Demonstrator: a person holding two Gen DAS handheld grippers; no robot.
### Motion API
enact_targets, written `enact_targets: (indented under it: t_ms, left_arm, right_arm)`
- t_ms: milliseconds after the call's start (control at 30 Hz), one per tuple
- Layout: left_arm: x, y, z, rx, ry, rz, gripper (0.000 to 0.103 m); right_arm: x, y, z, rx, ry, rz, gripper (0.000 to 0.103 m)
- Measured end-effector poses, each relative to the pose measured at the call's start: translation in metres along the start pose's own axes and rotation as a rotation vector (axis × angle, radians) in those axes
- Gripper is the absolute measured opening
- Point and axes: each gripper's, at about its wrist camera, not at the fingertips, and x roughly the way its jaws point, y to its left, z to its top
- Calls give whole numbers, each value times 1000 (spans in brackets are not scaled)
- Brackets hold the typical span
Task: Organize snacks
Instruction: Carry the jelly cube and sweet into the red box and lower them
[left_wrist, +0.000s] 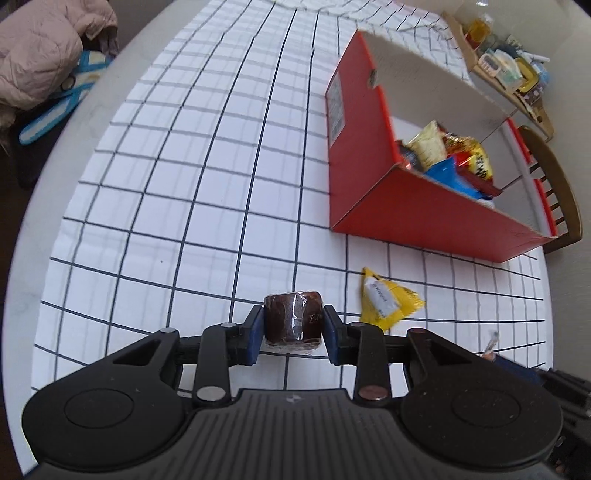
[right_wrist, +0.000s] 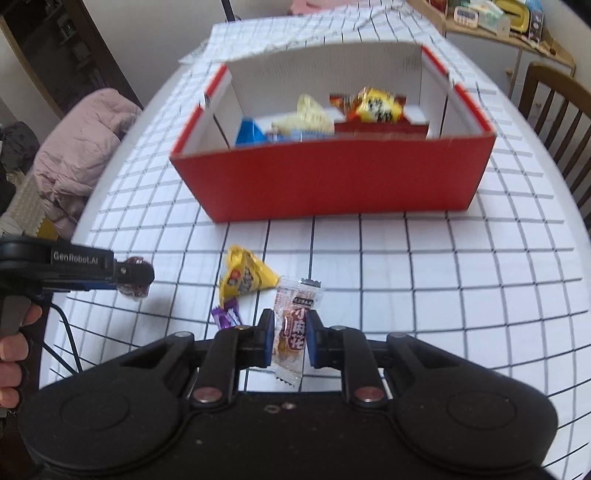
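Open checked cloth (right_wrist: 424, 280) before the red box (right_wrist: 332, 181) — only loose packets (right_wrist: 245, 277) obstruct.

Grippers: I counted two, left gripper (left_wrist: 293, 326) and right gripper (right_wrist: 290, 334).
Snacks gripped: two, a brown cake (left_wrist: 293, 317) and a clear packet (right_wrist: 293, 328).
Loose snacks on the cloth: two, a yellow packet (right_wrist: 245, 277) and a purple sweet (right_wrist: 226, 316).
Boxes: one red box (right_wrist: 332, 181).
Snacks inside: I could not count them exactly.
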Motion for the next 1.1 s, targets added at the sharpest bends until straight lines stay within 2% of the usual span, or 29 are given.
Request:
enact_targets:
  t_ms: [333, 567, 833, 1100]
  left_arm:
    - [-50, -34, 13, 55, -111, -33, 32]
    - [-69, -66, 31, 102, -160, -43, 32]
    - [-71, -101, 54, 149, -195, -26, 33]
    - [-51, -129, 75, 175, -187, 10, 33]
  right_arm:
    - [-37, -13, 34, -30, -96, 24, 17]
    - [-52, -23, 64, -46, -153, 36, 17]
    - [-52, -38, 94, -58, -186, 51, 17]
    - [-40, -54, 121, -70, -182, 69, 17]
